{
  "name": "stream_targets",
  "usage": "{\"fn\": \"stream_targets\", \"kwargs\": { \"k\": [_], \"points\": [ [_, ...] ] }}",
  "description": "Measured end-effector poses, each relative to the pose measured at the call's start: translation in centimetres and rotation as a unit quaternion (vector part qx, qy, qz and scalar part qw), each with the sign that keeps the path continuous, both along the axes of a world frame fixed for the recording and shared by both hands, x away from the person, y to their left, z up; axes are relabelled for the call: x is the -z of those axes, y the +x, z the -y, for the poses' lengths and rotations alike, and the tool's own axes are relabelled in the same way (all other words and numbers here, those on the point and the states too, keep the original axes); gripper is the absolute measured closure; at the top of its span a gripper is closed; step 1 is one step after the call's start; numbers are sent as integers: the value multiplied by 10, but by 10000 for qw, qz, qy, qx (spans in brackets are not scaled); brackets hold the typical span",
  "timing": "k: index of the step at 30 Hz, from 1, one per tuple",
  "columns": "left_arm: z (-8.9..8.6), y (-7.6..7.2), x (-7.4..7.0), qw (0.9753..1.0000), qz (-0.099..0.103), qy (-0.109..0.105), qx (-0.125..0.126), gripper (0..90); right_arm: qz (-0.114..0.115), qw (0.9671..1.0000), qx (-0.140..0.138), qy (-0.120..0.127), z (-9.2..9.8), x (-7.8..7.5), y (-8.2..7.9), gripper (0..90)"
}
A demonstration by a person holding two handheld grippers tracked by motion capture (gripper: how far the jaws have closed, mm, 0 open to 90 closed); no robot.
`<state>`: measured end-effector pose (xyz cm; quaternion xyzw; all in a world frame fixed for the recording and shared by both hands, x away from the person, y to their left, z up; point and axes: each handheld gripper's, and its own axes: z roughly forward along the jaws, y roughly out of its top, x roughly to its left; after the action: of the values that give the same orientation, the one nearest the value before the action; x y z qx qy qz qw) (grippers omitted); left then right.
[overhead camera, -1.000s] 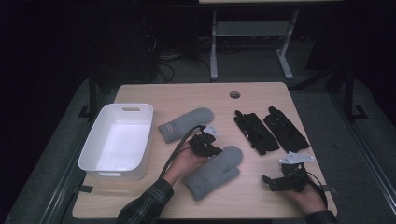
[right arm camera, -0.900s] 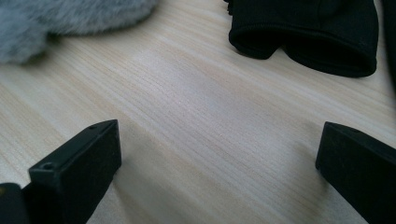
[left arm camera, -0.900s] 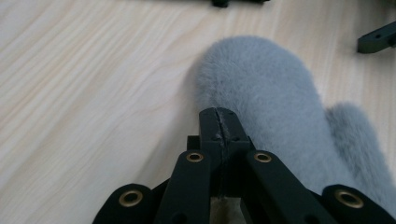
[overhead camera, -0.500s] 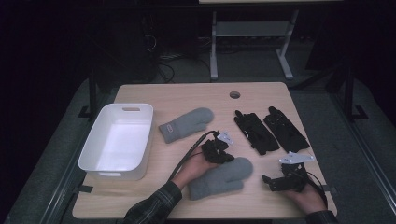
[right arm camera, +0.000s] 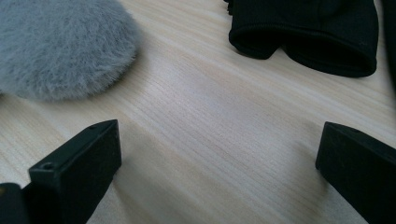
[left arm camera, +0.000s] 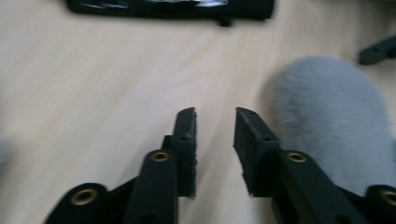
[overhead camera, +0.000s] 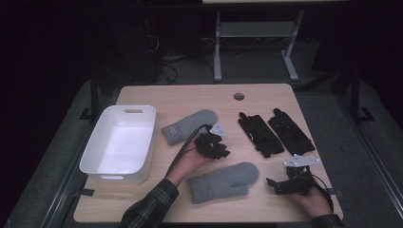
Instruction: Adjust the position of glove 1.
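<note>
Two grey mittens lie on the wooden table: one [overhead camera: 190,126] beside the bin, the other [overhead camera: 223,181] near the front edge. Two black gloves [overhead camera: 259,134] [overhead camera: 291,130] lie side by side at the right. My left gripper [overhead camera: 214,145] hovers between the two mittens. Its jaws [left arm camera: 215,116] stand a narrow gap apart over bare wood with nothing between them, the near mitten [left arm camera: 336,121] just to their right. My right gripper [overhead camera: 285,183] rests at the front right, wide open [right arm camera: 219,140] and empty, facing the mitten's tip [right arm camera: 60,46] and a black glove cuff [right arm camera: 317,32].
An empty white bin [overhead camera: 119,142] stands at the table's left side. A small round hole [overhead camera: 239,96] sits near the back edge. Bare wood shows between the mittens and the gloves. A black glove [left arm camera: 173,7] lies far ahead of the left jaws.
The near mitten has swung flatter and slid slightly right. My left gripper came off it and drew back toward the far mitten. The right gripper has stayed put.
</note>
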<state>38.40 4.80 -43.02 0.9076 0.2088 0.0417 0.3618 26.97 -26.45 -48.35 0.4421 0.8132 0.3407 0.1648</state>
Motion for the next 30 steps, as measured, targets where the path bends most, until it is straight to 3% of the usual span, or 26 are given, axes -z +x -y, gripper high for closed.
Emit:
{"fn": "stream_targets", "kwargs": {
  "k": [4,10,17,19,20,24,26,30],
  "points": [
    [-15,13,-11,9997,161,87,-178,596,-2,10000,2,0,0,0,0,1],
    [-35,31,-17,9974,332,112,-626,606,2,10000,-1,-1,0,0,0,1],
    [-52,46,-8,9921,434,335,-1125,614,0,10000,1,0,0,0,0,1],
    [-53,47,-6,9916,435,362,-1165,615,-1,10000,3,1,0,0,0,1],
    [-56,50,-3,9900,463,493,-1238,617,-2,10000,2,2,0,0,0,1],
    [-59,54,2,9883,482,537,-1341,625,-3,10000,4,2,0,0,0,1],
    [-60,57,9,9865,488,678,-1406,637,-4,10000,4,2,0,0,0,1],
    [-60,59,14,9854,468,743,-1457,724,-5,10000,5,3,0,0,0,1]
  ]
}}
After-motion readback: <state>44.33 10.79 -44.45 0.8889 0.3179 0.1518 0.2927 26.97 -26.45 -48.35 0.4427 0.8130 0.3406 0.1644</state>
